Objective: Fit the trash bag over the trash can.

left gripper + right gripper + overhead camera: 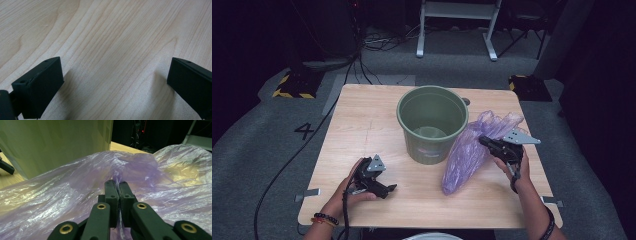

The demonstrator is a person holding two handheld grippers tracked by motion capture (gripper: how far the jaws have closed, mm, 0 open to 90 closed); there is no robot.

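A bucket (432,123) is being seen standing at the centre of the table (362,130), with a plastic bag (472,150) lying just right of it, touching its side. The right gripper (484,141) is being held against the bag's right edge; the left gripper (389,189) is being rested at lower left, well apart from both.

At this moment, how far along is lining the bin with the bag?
Done: the right gripper is shut on a fold of the purple bag, which lies beside the green bin. In hand: that grip. Left: the bin looks unlined; the left gripper rests open on the table.
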